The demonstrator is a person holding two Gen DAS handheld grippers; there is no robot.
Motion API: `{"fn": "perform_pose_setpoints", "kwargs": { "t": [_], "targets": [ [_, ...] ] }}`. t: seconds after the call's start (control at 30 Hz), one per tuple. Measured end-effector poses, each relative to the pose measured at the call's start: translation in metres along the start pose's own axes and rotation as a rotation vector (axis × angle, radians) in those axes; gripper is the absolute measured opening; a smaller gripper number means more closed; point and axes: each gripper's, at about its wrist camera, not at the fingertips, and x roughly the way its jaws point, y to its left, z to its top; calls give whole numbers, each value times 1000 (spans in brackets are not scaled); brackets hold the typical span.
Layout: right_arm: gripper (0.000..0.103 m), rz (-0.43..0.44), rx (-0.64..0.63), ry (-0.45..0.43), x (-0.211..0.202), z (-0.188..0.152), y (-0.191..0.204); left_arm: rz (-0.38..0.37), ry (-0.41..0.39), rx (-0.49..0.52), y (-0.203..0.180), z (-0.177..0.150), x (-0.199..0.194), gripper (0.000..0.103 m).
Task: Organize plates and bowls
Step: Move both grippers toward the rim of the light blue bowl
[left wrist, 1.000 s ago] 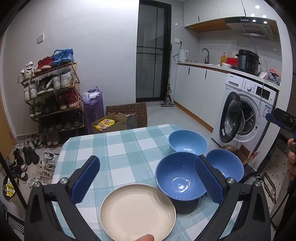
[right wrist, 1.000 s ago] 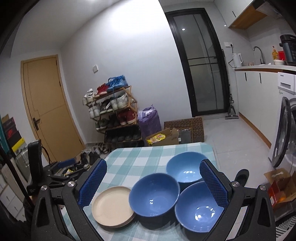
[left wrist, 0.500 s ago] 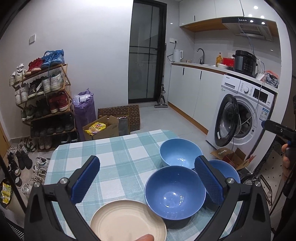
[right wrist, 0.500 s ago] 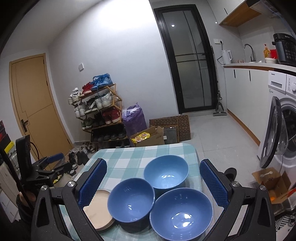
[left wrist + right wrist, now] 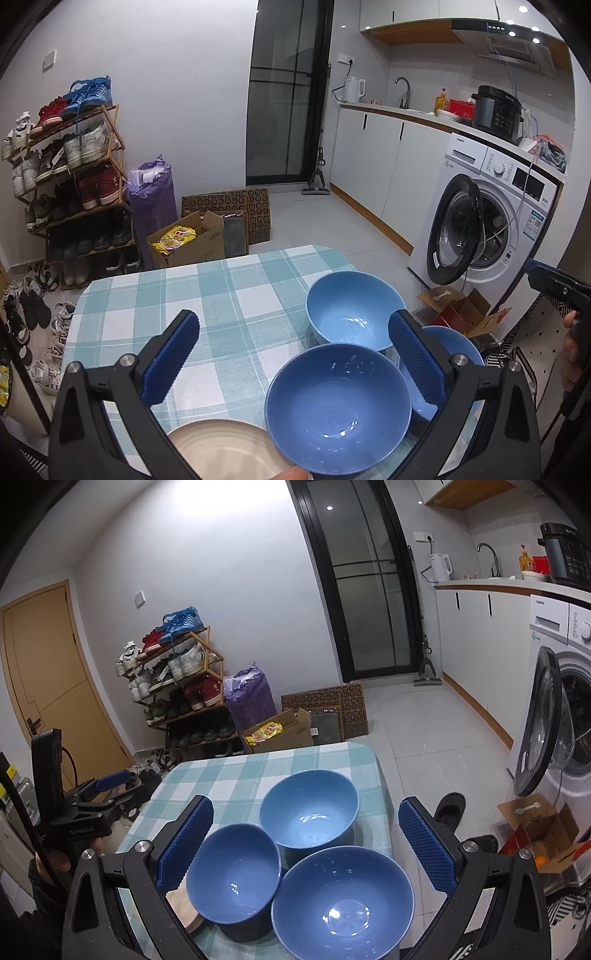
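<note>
Three blue bowls stand on a table with a green-checked cloth [image 5: 207,314]. In the left wrist view the near dark blue bowl [image 5: 338,408] sits beside a stack of cream plates [image 5: 225,456], with a lighter blue bowl [image 5: 352,314] behind and a third bowl [image 5: 456,354] at right, partly hidden by a finger. My left gripper [image 5: 293,360] is open and empty above them. In the right wrist view my right gripper [image 5: 304,845] is open and empty above the near big bowl [image 5: 341,901], the small dark bowl [image 5: 232,871], the far bowl [image 5: 308,818] and the plates [image 5: 183,910].
A washing machine with its door open [image 5: 491,221] stands right of the table. A shoe rack [image 5: 70,177], a purple bag [image 5: 153,206] and cardboard boxes [image 5: 192,240] lie beyond the table's far edge. An open box [image 5: 543,830] sits on the floor at right.
Both grippers have pulled back and lowered, so bowls and plates sit lower and nearer in both views. The jaws stay open. The dishes have not moved.
</note>
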Motion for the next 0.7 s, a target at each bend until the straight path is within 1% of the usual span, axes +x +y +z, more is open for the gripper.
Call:
{"fn": "perform_pose_setpoints", "kwargs": {
  "t": [0.3,0.6,0.7],
  "targets": [
    [102,-23,32,73,40,-2,-17,1,55,-20,-3,5,41,103],
    [102,-26,48,119,75,-2,-29,10,98,-18,-6,7,71,103],
    [102,-29,51,146,90,-6,-31,5,118,-20,-7,5,80,103]
  ]
}}
